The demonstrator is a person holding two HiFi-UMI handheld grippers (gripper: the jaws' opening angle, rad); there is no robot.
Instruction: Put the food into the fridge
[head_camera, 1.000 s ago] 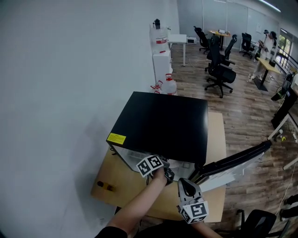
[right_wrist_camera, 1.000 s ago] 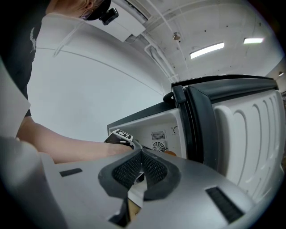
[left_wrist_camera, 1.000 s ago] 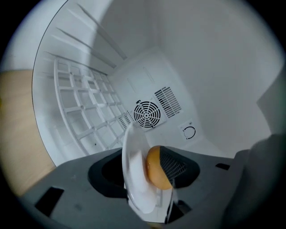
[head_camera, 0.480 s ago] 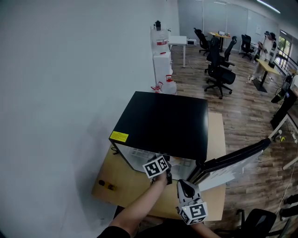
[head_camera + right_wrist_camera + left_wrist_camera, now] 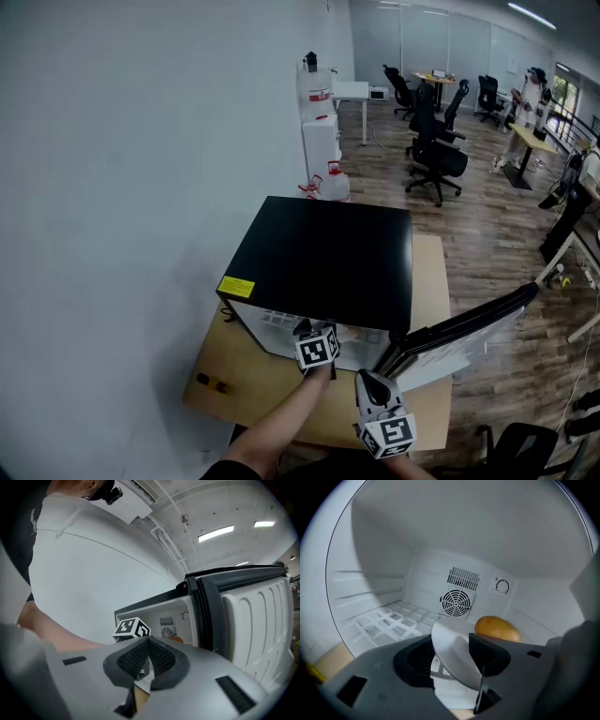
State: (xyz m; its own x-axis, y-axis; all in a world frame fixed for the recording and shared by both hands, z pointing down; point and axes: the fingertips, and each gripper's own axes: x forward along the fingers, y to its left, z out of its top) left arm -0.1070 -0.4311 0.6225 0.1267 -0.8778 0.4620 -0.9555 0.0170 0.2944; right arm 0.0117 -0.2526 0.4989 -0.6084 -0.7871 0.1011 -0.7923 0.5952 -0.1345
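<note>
- Since a second ago the left gripper (image 5: 450, 644) has rolled at the mouth of the fridge (image 5: 328, 253), so its marker cube shows at a different tilt in the head view. It has hardly shifted otherwise.
- Its jaws have just been opening. They now stand apart with the rim of a white plate (image 5: 454, 658) between them, and the pads do not look to be pressing on it.
- The right gripper (image 5: 148, 641) has stayed put outside, beside the open door (image 5: 469, 323), with its pads pressed together on nothing.
- The food, a brown-yellow oval that looks like a potato (image 5: 497, 627), lies on the far side of the plate. It is well inside the fridge, toward the right of the back wall and below the fan grille (image 5: 456, 603).
- The plate seems to rest over the white wire shelf (image 5: 389, 620), though its underside is hidden, so I cannot be sure it is fully set down.
- By my judgement the plate is stiff, smooth and breakable. A thin glazed rim gives the pads little to bite on and could slip if tilted.
- The potato looks firm and fairly weighty for its size. Being rounded and loose, it would likely roll off if the plate tips.
- If the plate needs another nudge, the near rim between the jaws is the place to hold, with the plate kept level. The potato itself is better left alone.
</note>
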